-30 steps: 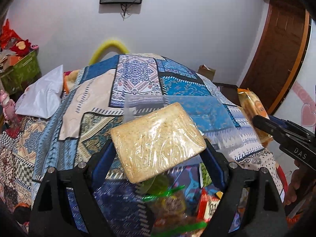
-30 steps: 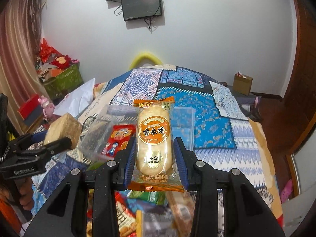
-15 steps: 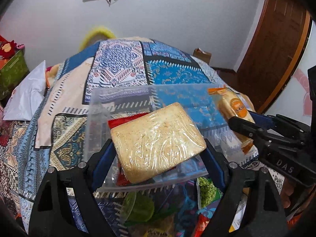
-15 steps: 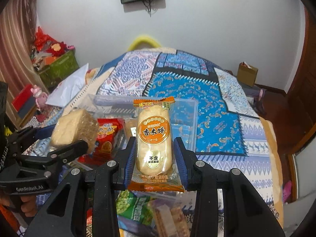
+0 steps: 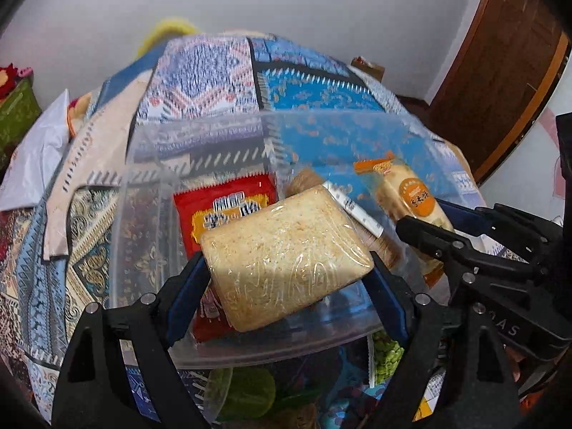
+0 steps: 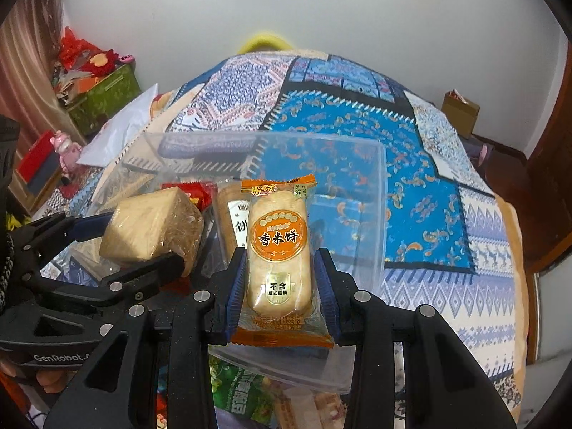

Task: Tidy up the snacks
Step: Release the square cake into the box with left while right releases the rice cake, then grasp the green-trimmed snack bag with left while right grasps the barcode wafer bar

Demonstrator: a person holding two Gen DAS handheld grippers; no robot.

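**Snacks held over clear bin, drop pending**

Bin [image 6: 379,214] of clear plastic sits on the patchwork bedspread [image 6: 447,193]; a red packet [image 5: 228,207] and a wrapped biscuit pack [image 6: 232,221] already lie inside it. Left gripper [image 5: 286,268] is clamped wide on the wrapped beige block [image 5: 286,257], hanging over the bin's near-left part. Right gripper [image 6: 280,279] is pinched tight on the orange rice cracker packet [image 6: 277,243], over the bin's near edge.

Risks: both grippers crowd the same opening, so the tools could knock together. The cracker sits close to the near rim; let go here, it may tip outside. The block could land tilted on the red packet.

Bin floor mostly hidden behind held items. Left view blurred. Loose snacks [image 6: 246,397] before the bin are cut off.
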